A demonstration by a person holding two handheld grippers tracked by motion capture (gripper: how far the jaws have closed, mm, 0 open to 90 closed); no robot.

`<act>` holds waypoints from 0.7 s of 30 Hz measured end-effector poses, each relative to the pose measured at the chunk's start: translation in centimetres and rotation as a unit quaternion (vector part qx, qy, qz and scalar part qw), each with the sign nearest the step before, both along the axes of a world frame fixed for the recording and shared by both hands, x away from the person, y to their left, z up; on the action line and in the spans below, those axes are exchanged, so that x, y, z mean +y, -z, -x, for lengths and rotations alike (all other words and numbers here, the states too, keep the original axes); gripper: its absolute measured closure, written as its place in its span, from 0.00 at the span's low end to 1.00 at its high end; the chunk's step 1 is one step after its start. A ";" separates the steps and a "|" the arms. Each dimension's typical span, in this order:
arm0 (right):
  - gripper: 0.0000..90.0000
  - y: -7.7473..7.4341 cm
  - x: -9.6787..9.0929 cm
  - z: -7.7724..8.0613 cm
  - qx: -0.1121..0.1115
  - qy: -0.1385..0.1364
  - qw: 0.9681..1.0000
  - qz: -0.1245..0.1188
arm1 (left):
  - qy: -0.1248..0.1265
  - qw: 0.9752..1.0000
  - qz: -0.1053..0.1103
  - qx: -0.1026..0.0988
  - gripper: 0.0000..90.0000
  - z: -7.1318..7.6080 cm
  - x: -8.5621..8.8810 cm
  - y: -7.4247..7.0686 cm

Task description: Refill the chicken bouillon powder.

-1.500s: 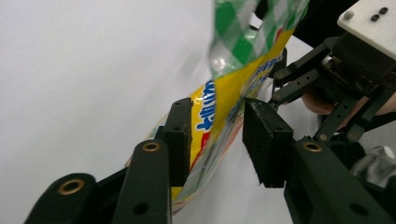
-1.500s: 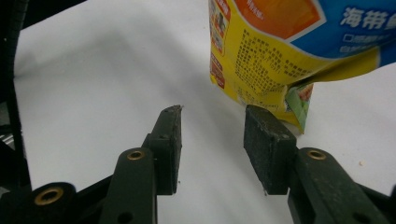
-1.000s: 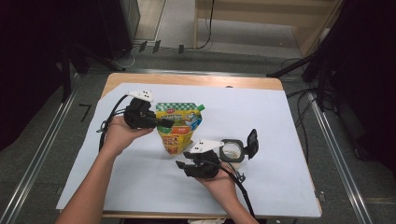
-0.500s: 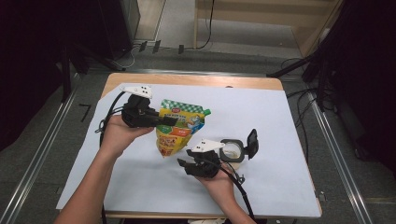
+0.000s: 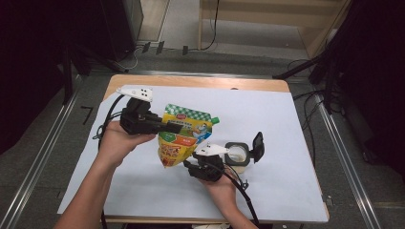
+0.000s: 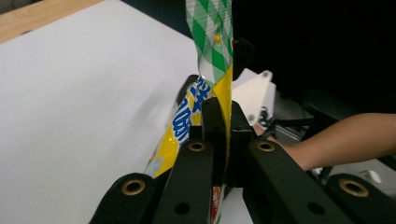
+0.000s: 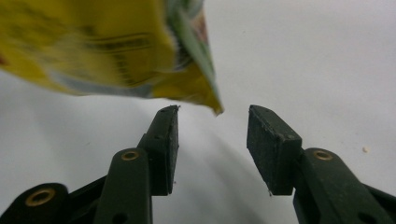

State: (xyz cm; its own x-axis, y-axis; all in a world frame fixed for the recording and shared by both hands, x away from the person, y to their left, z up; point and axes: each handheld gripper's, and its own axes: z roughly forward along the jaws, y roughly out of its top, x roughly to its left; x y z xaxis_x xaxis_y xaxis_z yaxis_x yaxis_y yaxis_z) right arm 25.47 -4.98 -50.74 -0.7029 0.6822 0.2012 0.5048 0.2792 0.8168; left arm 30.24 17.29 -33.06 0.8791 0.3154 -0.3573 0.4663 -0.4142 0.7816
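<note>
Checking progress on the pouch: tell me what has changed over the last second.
The left gripper, shut on the pouch, has lifted it off the white sheet and tilted it. The right gripper stayed low beside the pouch's bottom corner, its jaws shifting slightly and apart with nothing between them. The open-lidded container stayed put.

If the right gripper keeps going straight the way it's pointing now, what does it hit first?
Probably the yellow pouch: its lower corner hangs just beyond and above the gap of the right gripper, whose jaws stand open. Depth is unclear; it may pass under the corner and meet the white table sheet.
</note>
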 end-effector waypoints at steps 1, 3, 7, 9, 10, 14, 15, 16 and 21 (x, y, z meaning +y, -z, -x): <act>0.62 0.1 0.0 0.0 0.001 0.004 1.000 -0.002 | 0.001 1.000 0.004 0.003 1.00 0.1 0.0 0.0; 0.64 0.3 0.0 0.1 -0.003 0.007 1.000 -0.006 | 0.005 1.000 0.011 0.010 1.00 0.2 -0.1 -0.1; 0.66 0.6 -0.1 0.4 -0.013 0.016 1.000 -0.011 | 0.010 0.999 0.030 0.025 1.00 0.3 0.0 -0.3; 0.67 0.6 -0.1 0.5 -0.019 0.021 0.999 -0.023 | 0.008 0.999 0.036 0.037 1.00 0.2 0.0 -0.2; 0.67 0.5 -0.2 0.6 -0.028 0.022 0.999 -0.030 | 0.008 0.998 0.038 0.039 1.00 0.1 0.0 -0.1; 0.67 0.2 -0.1 0.8 -0.041 0.017 0.998 -0.037 | 0.004 0.998 0.040 0.053 1.00 -0.1 -0.1 0.4; 0.67 0.1 -0.1 0.8 -0.046 0.015 0.998 -0.039 | 0.003 0.998 0.038 0.056 1.00 -0.1 -0.1 0.4; 0.67 0.0 -0.1 0.8 -0.050 0.012 0.998 -0.040 | 0.001 0.998 0.036 0.058 1.00 -0.1 -0.2 0.5; 0.71 0.3 -0.2 0.6 -0.053 0.021 0.998 -0.025 | 0.001 0.997 0.051 0.060 1.00 0.1 -0.1 0.1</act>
State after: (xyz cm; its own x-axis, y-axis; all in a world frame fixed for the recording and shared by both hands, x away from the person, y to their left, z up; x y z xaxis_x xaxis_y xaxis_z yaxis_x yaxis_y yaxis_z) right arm 24.85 -5.20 -51.06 -0.6923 0.7030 0.1627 0.4258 0.2161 0.8786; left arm 30.16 17.19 -33.20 0.8289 0.2698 -0.4900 0.5580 -0.3372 0.7583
